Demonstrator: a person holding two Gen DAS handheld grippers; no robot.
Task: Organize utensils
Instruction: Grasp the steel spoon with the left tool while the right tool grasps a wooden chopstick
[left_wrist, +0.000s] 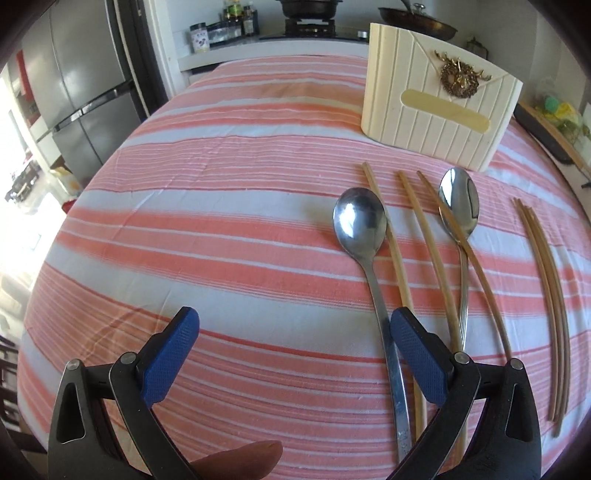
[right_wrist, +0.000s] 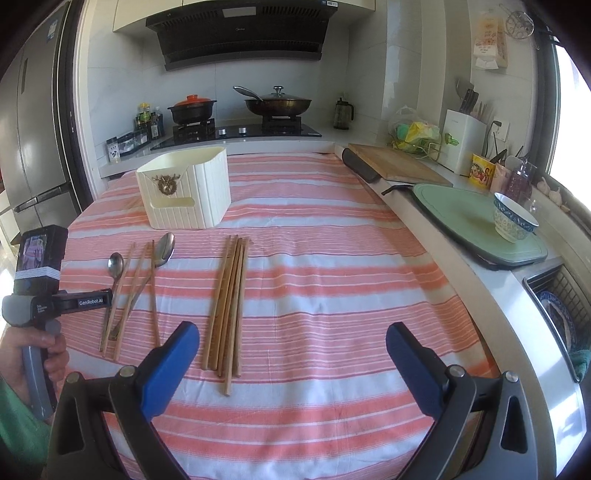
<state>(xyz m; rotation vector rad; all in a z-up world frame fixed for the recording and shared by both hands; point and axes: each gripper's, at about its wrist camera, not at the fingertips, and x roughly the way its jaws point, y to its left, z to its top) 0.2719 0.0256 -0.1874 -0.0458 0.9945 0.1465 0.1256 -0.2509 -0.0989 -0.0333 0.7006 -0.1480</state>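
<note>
- My left tongs (left_wrist: 293, 354) hang spread wide over the striped cloth (left_wrist: 221, 229) on the tabletop, with nothing between the blue pads (left_wrist: 170, 362).
- The near spoon (left_wrist: 360, 221) lies just inside the left tongs' right finger; its handle runs down past that finger towards the lower edge of the left wrist view.
- A second spoon (left_wrist: 460, 203) lies further right, bowl up towards the cream utensil holder (left_wrist: 436, 107), and a loose chopstick (left_wrist: 476, 266) crosses over its neck.
- Two more loose chopsticks (left_wrist: 395, 258) lie between the two spoons, roughly parallel to the handles.
- My right tongs (right_wrist: 293, 356) are likewise released and empty, held above the cloth near the tabletop's front edge.
- A bundle of chopsticks (right_wrist: 227, 299) lies just ahead of the right tongs' left finger, the sticks touching side by side, one poking out closer to me than the rest.
- In the right wrist view the utensil holder stands upright at the back left of the cloth, open at the top, well apart from the bundle; I cannot see whether anything is inside it.
- A hand (right_wrist: 40, 350) grips the handle of the left device at the left edge of the right wrist view, beside a green sleeve (right_wrist: 18, 424).
- A patterned bowl (right_wrist: 513, 218) sits on a green mat (right_wrist: 461, 214) on the counter to the right.
</note>
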